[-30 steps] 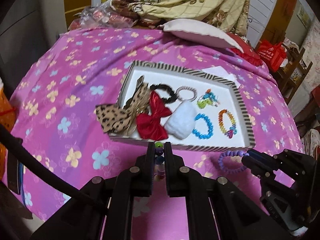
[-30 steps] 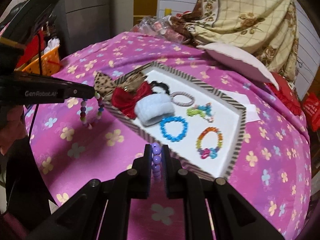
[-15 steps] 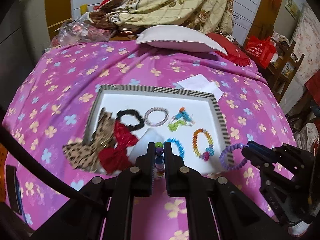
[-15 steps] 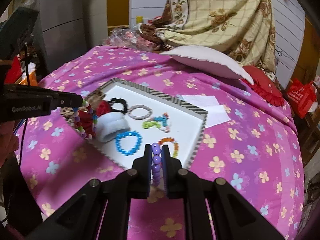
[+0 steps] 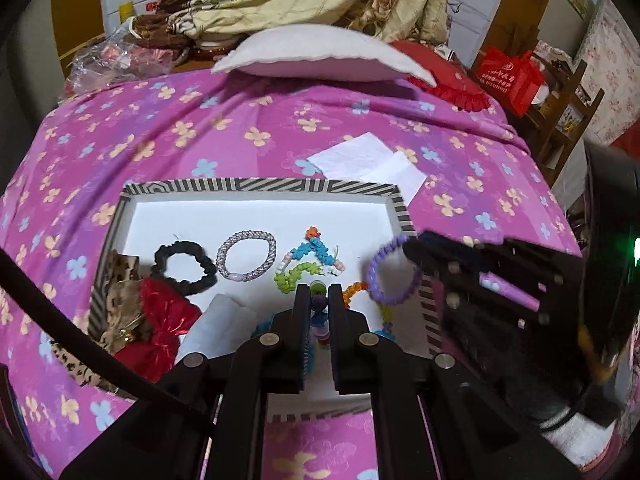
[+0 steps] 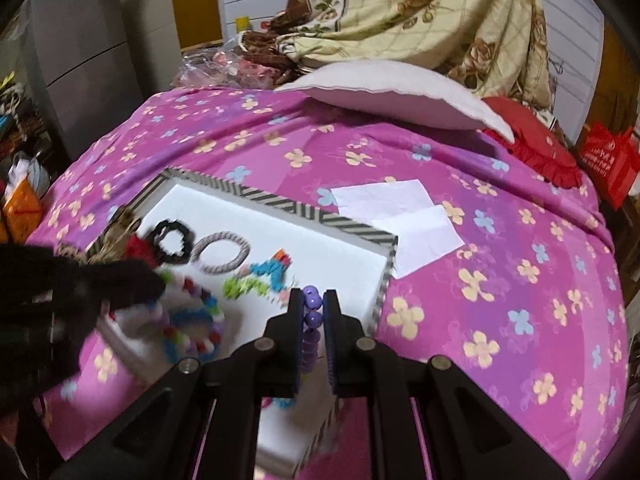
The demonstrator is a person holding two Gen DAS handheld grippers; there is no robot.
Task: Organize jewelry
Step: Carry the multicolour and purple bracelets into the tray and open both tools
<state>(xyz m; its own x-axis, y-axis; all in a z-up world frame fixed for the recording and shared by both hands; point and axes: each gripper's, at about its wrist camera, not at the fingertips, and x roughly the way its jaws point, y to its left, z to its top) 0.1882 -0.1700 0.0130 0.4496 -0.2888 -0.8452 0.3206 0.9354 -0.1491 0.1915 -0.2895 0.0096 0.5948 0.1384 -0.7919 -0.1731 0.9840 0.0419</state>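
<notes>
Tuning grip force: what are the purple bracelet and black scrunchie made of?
Purple bracelet: smooth round beads, glossy with highlights, likely hard plastic; strung, cord hidden. Black scrunchie: matte, ruffled gathers, looks like fabric over elastic.

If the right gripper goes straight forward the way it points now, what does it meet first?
Probably the striped rim of the white tray, near its far right corner. The right gripper, shut on the purple bead bracelet, looks over it. Depth is unclear; it might pass above, onto the pink floral bedspread.
</notes>
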